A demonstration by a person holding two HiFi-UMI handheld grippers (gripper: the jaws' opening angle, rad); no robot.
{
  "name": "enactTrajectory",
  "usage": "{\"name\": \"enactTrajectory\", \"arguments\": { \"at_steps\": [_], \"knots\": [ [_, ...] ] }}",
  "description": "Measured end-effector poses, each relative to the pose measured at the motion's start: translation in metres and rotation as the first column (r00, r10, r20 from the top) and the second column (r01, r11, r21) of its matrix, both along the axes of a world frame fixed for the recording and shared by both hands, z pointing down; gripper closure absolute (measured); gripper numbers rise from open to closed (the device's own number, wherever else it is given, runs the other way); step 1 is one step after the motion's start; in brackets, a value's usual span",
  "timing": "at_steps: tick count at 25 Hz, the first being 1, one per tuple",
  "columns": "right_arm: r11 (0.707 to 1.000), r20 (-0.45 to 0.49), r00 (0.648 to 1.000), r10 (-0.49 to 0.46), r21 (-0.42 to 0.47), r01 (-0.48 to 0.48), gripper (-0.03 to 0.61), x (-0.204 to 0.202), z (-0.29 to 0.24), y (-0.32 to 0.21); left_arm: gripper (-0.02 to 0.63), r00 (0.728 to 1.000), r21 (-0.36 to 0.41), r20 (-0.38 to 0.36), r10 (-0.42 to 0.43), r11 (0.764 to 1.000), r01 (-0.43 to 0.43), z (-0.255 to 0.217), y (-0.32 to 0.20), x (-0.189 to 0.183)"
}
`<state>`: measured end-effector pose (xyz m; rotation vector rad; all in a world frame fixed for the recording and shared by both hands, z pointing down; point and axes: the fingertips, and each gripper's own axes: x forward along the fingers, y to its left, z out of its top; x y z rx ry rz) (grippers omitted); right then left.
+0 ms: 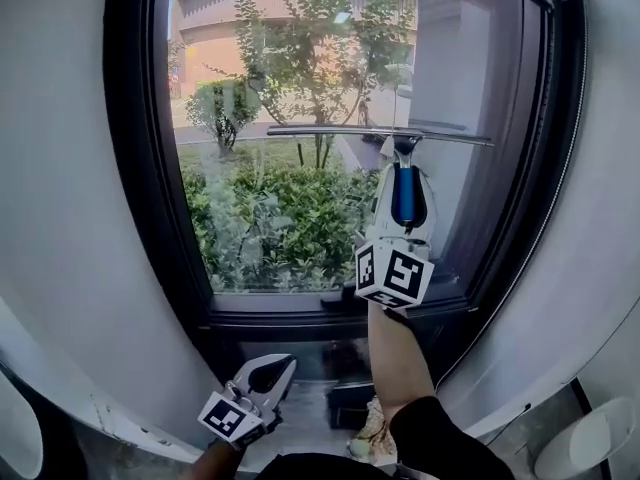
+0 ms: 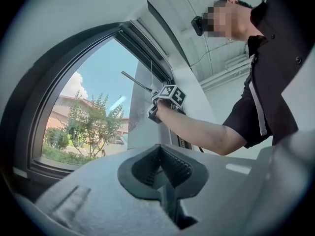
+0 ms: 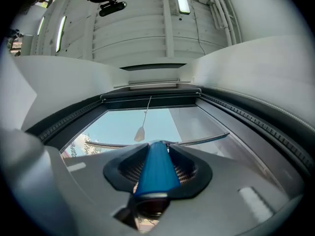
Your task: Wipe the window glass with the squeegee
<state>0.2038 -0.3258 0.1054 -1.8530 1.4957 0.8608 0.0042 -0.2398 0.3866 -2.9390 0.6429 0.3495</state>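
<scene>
The right gripper (image 1: 405, 175) is raised in front of the window glass (image 1: 270, 78), its fingers (image 3: 189, 168) clamped on the blue handle (image 3: 156, 170) of the squeegee (image 1: 404, 194). The handle runs upright between them. The squeegee's blade (image 1: 380, 134) lies level across the right half of the pane, about halfway up. Its right end is near the right side of the dark window frame (image 1: 135, 168) and its left end is near the middle of the glass. The blade seems to lie against the glass, though actual contact cannot be confirmed. A bare forearm (image 1: 398, 353) reaches up from the lower edge to this gripper.

The left gripper (image 1: 268, 372) hangs low, below the sill at the window's lower left corner and well apart from the squeegee. Its fingers (image 2: 172, 167) are together with nothing between them.

Through the pane show green shrubs (image 1: 270, 218), small trees and a reddish building (image 1: 215, 18).
</scene>
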Motion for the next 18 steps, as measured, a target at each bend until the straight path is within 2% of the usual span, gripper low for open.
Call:
{"name": "enactTrajectory", "arguments": {
  "at_steps": [8, 18],
  "knots": [
    [0.995, 0.001, 1.0, -0.027, 0.091, 0.027, 0.448, -0.014, -0.055, -0.012, 0.615, 0.998, 0.006, -0.022, -0.064, 0.998, 0.064, -0.011, -0.007, -0.022],
    [0.993, 0.006, 1.0, -0.014, 0.119, 0.013, 0.448, -0.013, -0.084, -0.029, 0.615, 0.994, 0.02, -0.018, -0.104, 0.994, 0.104, -0.019, -0.018, -0.028]
  ]
}}
